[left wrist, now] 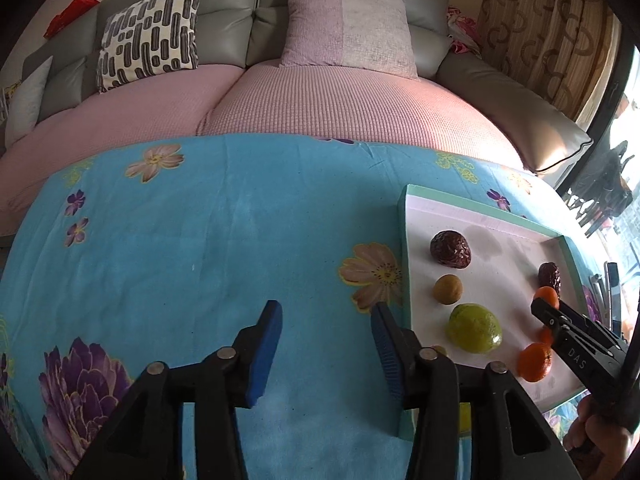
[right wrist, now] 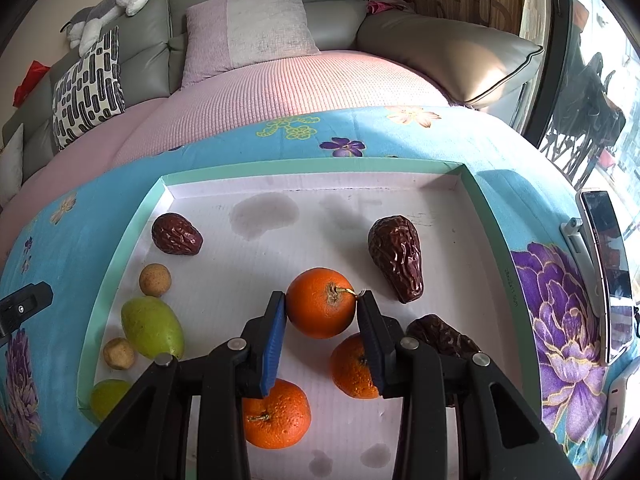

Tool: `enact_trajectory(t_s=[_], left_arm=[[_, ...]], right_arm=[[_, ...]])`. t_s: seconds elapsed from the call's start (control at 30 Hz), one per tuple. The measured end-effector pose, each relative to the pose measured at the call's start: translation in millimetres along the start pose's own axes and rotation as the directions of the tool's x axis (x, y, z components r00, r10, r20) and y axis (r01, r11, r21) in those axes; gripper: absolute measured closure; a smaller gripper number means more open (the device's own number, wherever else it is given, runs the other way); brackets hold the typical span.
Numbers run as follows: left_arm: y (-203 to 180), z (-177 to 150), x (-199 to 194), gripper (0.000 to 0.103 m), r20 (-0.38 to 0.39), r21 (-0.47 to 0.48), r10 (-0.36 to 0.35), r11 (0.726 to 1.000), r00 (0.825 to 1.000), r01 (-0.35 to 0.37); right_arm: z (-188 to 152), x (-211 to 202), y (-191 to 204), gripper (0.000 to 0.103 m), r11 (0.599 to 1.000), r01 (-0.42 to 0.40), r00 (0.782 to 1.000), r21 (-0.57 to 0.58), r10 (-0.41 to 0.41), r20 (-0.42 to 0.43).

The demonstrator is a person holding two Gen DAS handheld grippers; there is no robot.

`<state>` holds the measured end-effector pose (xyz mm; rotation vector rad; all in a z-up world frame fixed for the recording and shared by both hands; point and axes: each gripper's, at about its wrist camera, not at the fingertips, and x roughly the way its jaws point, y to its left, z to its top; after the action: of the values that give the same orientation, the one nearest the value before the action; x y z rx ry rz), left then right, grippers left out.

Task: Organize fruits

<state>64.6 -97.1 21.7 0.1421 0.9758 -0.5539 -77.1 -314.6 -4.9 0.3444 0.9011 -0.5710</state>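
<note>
Right wrist view: your right tool (right wrist: 321,304) has both blue pads touching the round orange mandarin (right wrist: 320,303), closed on its sides, inside the shallow white tray with mint-green rim (right wrist: 120,276). Left of this mandarin lie a green oval fruit (right wrist: 152,327) and a wrinkled dark-red date (right wrist: 176,234). Your left tool (left wrist: 326,340) is spread wide and empty over the blue floral cloth (left wrist: 200,220), beside the tray's left rim.

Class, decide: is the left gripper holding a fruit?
No: the left gripper hangs open over the blue cloth, nothing between its fingers.
</note>
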Motion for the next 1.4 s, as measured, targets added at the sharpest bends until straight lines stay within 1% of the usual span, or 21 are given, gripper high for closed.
enact_trajectory(t_s=[0.03, 0.1, 0.13, 0.17, 0.3, 0.37, 0.5, 0.53, 0.57, 0.6, 0.7, 0.73, 0.77, 0.83, 0.9, 0.97, 1.03, 1.13, 1.23, 1.33, 1.4], left_arm=[[5.0, -3.6, 1.0, 0.036, -0.004, -0.007, 0.017, 1.000, 1.000, -0.017], [13.4, -10.0, 3.2, 0.036, -0.014, -0.019, 0.044, 0.999, 0.999, -0.044], [17.1, -12.7, 4.4, 0.032, -0.017, -0.029, 0.056, 0.998, 0.998, -0.057], [21.2, -14.3, 5.0, 0.026, -0.017, -0.040, 0.070, 0.997, 0.997, -0.071], [33.6, -15.5, 2.2, 0.015, 0.011, -0.086, 0.110, 0.990, 0.994, -0.108], [35.5, -16.8, 1.0, 0.007, 0.027, -0.097, 0.125, 0.988, 0.992, -0.121], [37.7, -19.0, 4.2, 0.003, 0.031, -0.103, 0.167, 0.981, 0.986, -0.163], [38.8, -20.1, 4.9, 0.000, 0.030, -0.107, 0.174, 0.980, 0.984, -0.170], [38.9, -20.9, 4.8, 0.000, 0.033, -0.111, 0.181, 0.978, 0.983, -0.176], [39.4, -21.5, 4.9, 0.000, 0.035, -0.114, 0.187, 0.977, 0.982, -0.182], [38.5, -24.4, 4.6, 0.000, 0.038, -0.121, 0.201, 0.973, 0.979, -0.195], [38.3, -25.6, 3.0, 0.000, 0.045, -0.125, 0.202, 0.973, 0.978, -0.195], [37.9, -26.8, 1.1, 0.000, 0.060, -0.136, 0.204, 0.972, 0.977, -0.194], [38.1, -28.9, -4.9, 0.000, 0.086, -0.152, 0.209, 0.969, 0.974, -0.194], [37.6, -28.2, -5.0, 0.000, 0.092, -0.146, 0.217, 0.968, 0.972, -0.202], [34.9, -28.5, -2.5, 0.000, 0.085, -0.128, 0.223, 0.969, 0.971, -0.211], [30.8, -30.5, -0.8, 0.000, 0.081, -0.116, 0.218, 0.971, 0.973, -0.208], [21.9, -33.2, -1.5, 0.000, 0.085, -0.098, 0.207, 0.975, 0.975, -0.199], [13.6, -34.1, -3.3, 0.000, 0.093, -0.068, 0.224, 0.974, 0.970, -0.218], [7.1, -35.1, -6.2, 0.000, 0.098, -0.058, 0.269, 0.963, 0.958, -0.264], [3.5, -36.7, -11.1, 0.000, 0.112, -0.062, 0.312, 0.950, 0.943, -0.307]], right_arm=[[-0.1, -0.1, 0.3, 0.065, 1.000, 0.001, 1.000, 0.000, -0.001, 0.000], [-0.2, 0.2, 1.0, 0.065, 1.000, 0.005, 1.000, -0.002, -0.005, 0.000], [-0.1, 0.3, 1.5, 0.065, 1.000, 0.008, 1.000, -0.003, -0.008, -0.001], [0.0, 0.2, 2.0, 0.065, 1.000, 0.008, 1.000, -0.004, -0.008, -0.001], [0.2, 1.3, 3.0, 0.064, 1.000, -0.011, 1.000, -0.004, 0.011, -0.005], [-0.1, 3.3, 3.4, 0.064, 1.000, -0.009, 1.000, -0.005, 0.009, -0.013], [0.1, 1.0, 3.4, 0.063, 1.000, -0.022, 1.000, -0.004, 0.022, -0.007], [0.0, 0.2, 3.7, 0.058, 1.000, -0.025, 1.000, -0.006, 0.025, -0.007], [-0.2, -0.3, 3.8, 0.048, 1.000, -0.029, 1.000, -0.008, 0.029, -0.007], [-0.6, -0.7, 4.3, 0.045, 0.999, -0.033, 0.999, -0.010, 0.033, -0.006], [-1.6, -2.5, 5.7, 0.044, 0.999, -0.036, 0.999, -0.023, 0.036, -0.006], [-2.0, -3.2, 6.1, 0.040, 0.999, -0.034, 0.999, -0.029, 0.034, -0.006], [-2.5, -4.3, 6.8, 0.032, 0.999, -0.029, 1.000, -0.033, 0.029, -0.005], [-3.3, -7.4, 7.4, 0.027, 0.999, -0.026, 1.000, -0.035, 0.026, 0.000], [-3.6, -11.3, 8.0, 0.026, 0.999, -0.039, 0.999, -0.038, 0.040, 0.009], [-4.4, -14.8, 10.0, 0.017, 0.998, -0.045, 0.999, -0.049, 0.046, 0.016], [-5.6, -17.1, 12.7, 0.014, 0.997, -0.042, 0.999, -0.070, 0.044, 0.022], [-7.3, -19.0, 16.3, 0.014, 0.995, -0.039, 0.999, -0.096, 0.041, 0.024], [-8.4, -20.6, 18.0, 0.013, 0.994, -0.042, 0.999, -0.106, 0.044, 0.023], [-9.0, -22.9, 18.4, 0.013, 0.994, -0.049, 0.998, -0.100, 0.052, 0.023], [-9.9, -25.0, 19.6, 0.013, 0.993, -0.057, 0.998, -0.103, 0.060, 0.024]])
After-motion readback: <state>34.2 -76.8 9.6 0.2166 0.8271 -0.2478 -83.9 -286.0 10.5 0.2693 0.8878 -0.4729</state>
